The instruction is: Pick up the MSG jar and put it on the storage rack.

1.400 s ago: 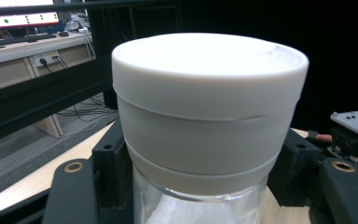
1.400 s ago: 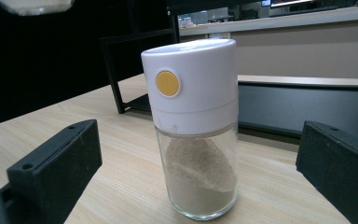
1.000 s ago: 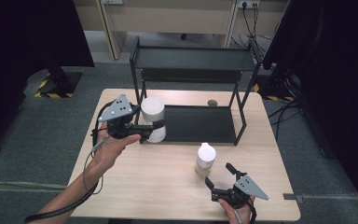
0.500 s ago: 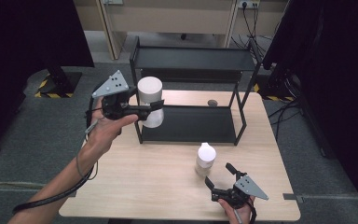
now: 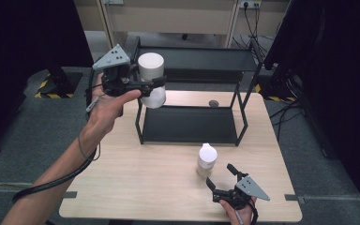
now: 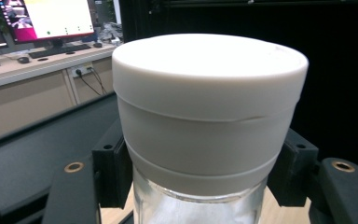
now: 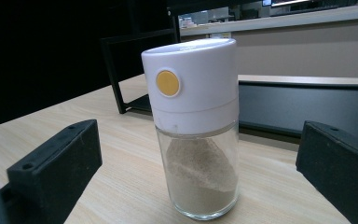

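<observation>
A wide white-capped glass jar hangs in the air at the left end of the black two-tier shelf, level with its top tier. My left gripper is shut on it, the pads pressing just under the white cap. A smaller glass shaker with a white cap and powder inside stands on the wooden table in front of the shelf. My right gripper rests open near the table's front edge, just short of the shaker, which stands ahead of its jaws and apart from them.
A small dark round thing lies on the table behind the shelf's lower tier. Behind the table are a floor with cables and dark curtains. A desk with a monitor shows far off in the left gripper view.
My left gripper has lifted the white-capped jar from beside the shelf's lower tier up to the height of its top tier. The right gripper and the shaker have stayed still.
</observation>
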`<state>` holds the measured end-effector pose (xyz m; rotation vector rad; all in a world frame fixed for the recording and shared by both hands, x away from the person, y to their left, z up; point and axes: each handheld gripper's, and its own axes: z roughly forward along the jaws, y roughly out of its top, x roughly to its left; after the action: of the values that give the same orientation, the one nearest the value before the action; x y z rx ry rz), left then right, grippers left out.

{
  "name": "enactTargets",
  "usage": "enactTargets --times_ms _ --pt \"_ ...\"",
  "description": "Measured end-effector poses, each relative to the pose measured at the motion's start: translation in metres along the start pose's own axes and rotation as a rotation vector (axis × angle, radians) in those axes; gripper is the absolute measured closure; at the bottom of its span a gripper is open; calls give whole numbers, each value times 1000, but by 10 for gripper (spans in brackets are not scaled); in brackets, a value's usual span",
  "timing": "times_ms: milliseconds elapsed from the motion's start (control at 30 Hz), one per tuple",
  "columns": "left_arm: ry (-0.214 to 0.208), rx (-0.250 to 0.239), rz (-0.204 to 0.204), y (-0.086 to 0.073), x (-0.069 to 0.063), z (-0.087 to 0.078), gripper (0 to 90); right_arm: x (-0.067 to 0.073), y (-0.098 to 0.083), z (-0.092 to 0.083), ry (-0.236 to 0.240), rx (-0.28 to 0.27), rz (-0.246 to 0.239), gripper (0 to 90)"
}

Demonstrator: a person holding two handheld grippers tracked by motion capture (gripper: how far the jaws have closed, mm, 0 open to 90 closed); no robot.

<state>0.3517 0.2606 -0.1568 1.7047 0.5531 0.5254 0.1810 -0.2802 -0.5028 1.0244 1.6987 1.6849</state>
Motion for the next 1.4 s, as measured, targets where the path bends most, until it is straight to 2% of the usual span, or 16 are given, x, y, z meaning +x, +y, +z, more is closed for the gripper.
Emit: enactTargets --times_ms 67,267,400,733,933,1167,1300,1400 --pt "16 -4 -11 4 2 4 351 0 0 0 1 0 0 3" --pt "66 2 -6 14 5 16 351 0 0 0 3 -1 -1 4" --pt "93 -6 -24 20 8 23 351 0 0 0 4 -1 -1 3" --pt "173 -9 -17 45 11 49 351 -1 0 0 8 -1 0 4" --pt "208 -8 -34 49 14 65 351 -1 0 0 13 -1 2 3" --pt "262 -9 -27 52 21 84 351 -2 -1 0 22 -6 4 3" --pt "287 -18 -59 50 24 92 351 -3 -1 0 25 -2 13 3" --pt "309 -16 -55 51 24 97 351 -4 -1 0 26 -5 12 4"
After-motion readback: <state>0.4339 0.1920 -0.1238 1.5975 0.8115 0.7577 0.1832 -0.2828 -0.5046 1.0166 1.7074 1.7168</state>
